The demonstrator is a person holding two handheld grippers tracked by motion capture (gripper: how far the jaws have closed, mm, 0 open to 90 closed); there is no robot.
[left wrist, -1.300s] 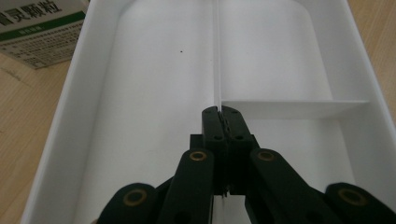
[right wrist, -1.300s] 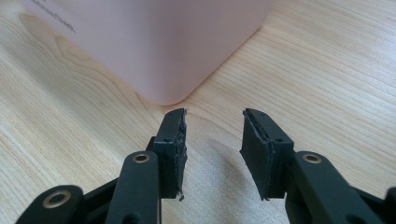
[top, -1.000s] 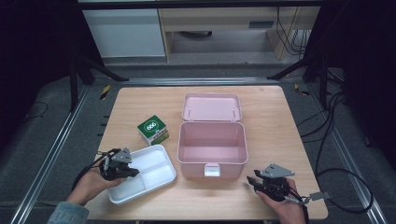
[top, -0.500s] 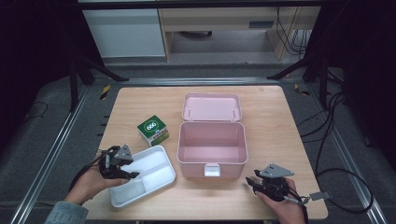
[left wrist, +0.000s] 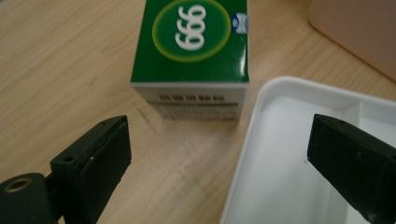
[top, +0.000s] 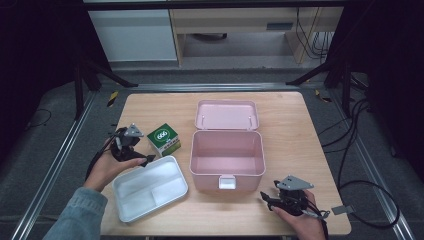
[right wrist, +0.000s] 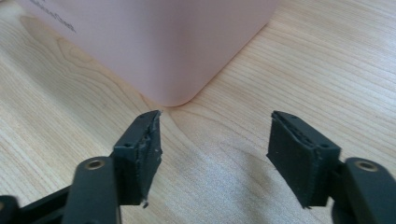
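Observation:
An open pink box (top: 227, 152) stands mid-table, empty, with its lid (top: 226, 115) laid back behind it. A green carton marked 666 (top: 165, 139) sits to its left, and a white two-part tray (top: 150, 189) lies in front of the carton. My left gripper (top: 141, 151) is open just left of the carton. In the left gripper view the carton (left wrist: 191, 51) lies straight ahead, and the tray's corner (left wrist: 299, 158) sits under the right jaw. My right gripper (top: 267, 200) is open near the table's front edge, facing the pink box's front corner (right wrist: 154, 42) with nothing between its jaws.
The wooden table (top: 310, 150) has bare room to the right of the pink box and along its far edge. Black cables (top: 370, 200) trail off the right side onto the floor. Metal rails run along both sides of the table.
My left gripper has moved away from the person, from the tray's left edge up to beside the green carton. The right gripper and the tray have stayed put.

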